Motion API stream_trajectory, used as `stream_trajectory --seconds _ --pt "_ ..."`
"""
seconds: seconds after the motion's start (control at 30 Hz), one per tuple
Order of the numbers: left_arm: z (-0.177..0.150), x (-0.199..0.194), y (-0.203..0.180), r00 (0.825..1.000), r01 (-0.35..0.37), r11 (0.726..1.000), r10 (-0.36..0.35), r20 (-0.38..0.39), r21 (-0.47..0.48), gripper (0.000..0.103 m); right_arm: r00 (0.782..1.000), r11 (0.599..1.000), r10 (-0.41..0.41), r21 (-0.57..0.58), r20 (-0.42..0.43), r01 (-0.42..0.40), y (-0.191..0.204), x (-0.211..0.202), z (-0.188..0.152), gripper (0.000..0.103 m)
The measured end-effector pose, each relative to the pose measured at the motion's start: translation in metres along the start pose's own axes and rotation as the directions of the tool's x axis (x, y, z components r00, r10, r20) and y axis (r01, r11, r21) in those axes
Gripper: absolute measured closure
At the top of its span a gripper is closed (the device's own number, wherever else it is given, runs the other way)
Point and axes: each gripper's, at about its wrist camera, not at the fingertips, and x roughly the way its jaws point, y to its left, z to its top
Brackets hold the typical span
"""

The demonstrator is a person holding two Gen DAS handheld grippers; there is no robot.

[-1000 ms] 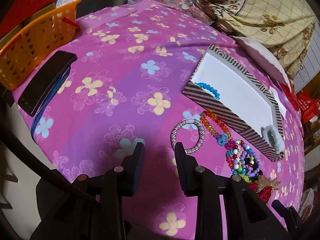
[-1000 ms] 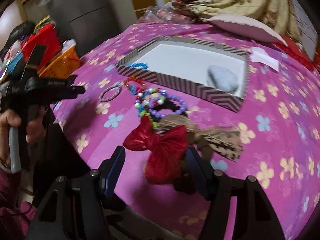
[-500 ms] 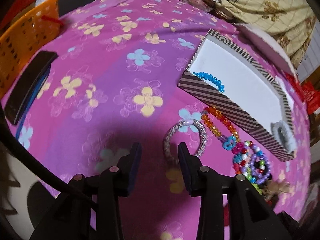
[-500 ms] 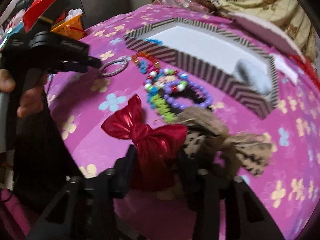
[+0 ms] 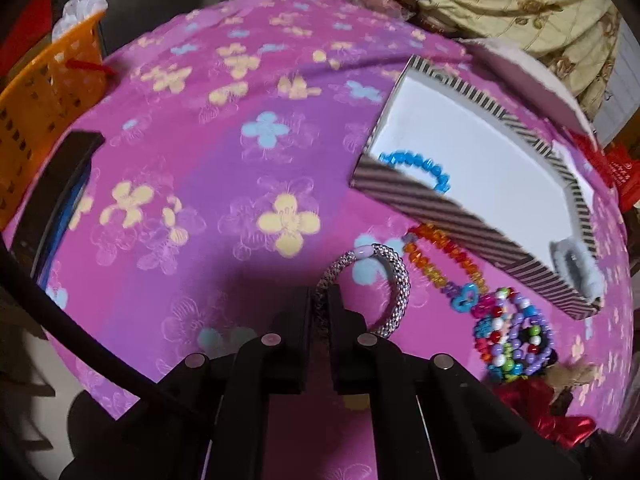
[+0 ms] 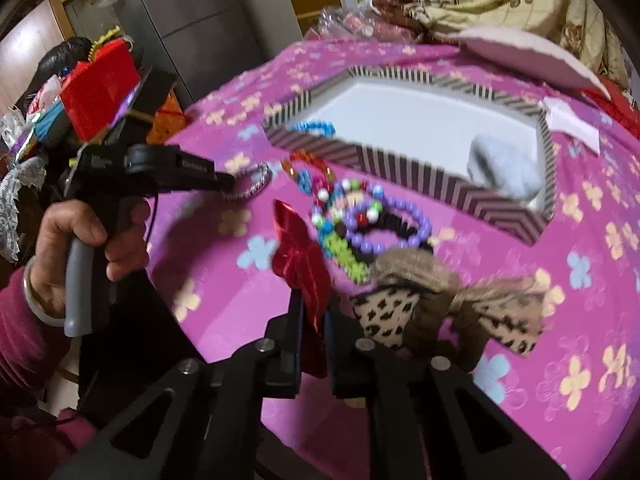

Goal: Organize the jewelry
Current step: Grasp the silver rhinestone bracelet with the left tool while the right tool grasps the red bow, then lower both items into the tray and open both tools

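My left gripper [image 5: 319, 300] is shut on the near rim of a silver mesh bracelet [image 5: 394, 276] lying on the pink flowered cloth; it also shows in the right wrist view [image 6: 230, 182]. My right gripper [image 6: 313, 312] is shut on a red foil bow [image 6: 298, 252]. A striped box [image 5: 452, 208] with a white floor holds a blue bead bracelet [image 5: 420, 166] and a grey fluffy scrunchie [image 5: 576, 268]. An orange bead strand [image 5: 444, 260] and a heap of coloured bead bracelets [image 5: 512, 336] lie before the box.
A leopard-print bow [image 6: 448, 304] lies right of the red bow. An orange basket [image 5: 44, 92] and a dark flat case [image 5: 60, 184] sit at the left edge. A pale lid [image 6: 524, 52] and bedding lie behind the box.
Both grippers have gone forward and closed: the left one on the silver bracelet, the right one on the red bow, which now stands up between the fingers.
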Motion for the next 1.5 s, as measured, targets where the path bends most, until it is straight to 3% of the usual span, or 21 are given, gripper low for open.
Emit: stream_trajectory --seconds 0.3,0.63,0.87,1.1,1.5 --pt "0.019 -0.039 -0.012 0.995 0.040 0.998 -0.044 0.085 0.050 0.085 0.996 1.000 0.003 0.026 0.093 -0.006 -0.014 -0.027 0.032 0.096" --pt "0.057 -0.045 -0.049 0.991 0.024 0.995 -0.036 0.125 0.098 0.085 0.980 0.991 -0.099 0.105 0.175 0.081 -0.072 -0.035 0.096 0.096" --pt "0.090 -0.016 -0.069 0.995 -0.016 0.994 0.005 0.096 0.111 0.085 0.981 0.974 -0.127 0.206 0.149 0.095 -0.128 -0.006 0.132 0.096" --pt "0.117 0.023 -0.083 0.997 -0.056 0.992 0.050 0.057 0.109 0.085 0.990 0.942 -0.120 0.325 0.081 0.087 -0.180 0.040 0.143 0.096" --pt "0.123 0.072 -0.082 0.993 -0.114 0.989 0.115 -0.012 0.099 0.085 0.959 0.911 -0.279 0.301 -0.048 0.281 -0.198 0.065 0.134 0.096"
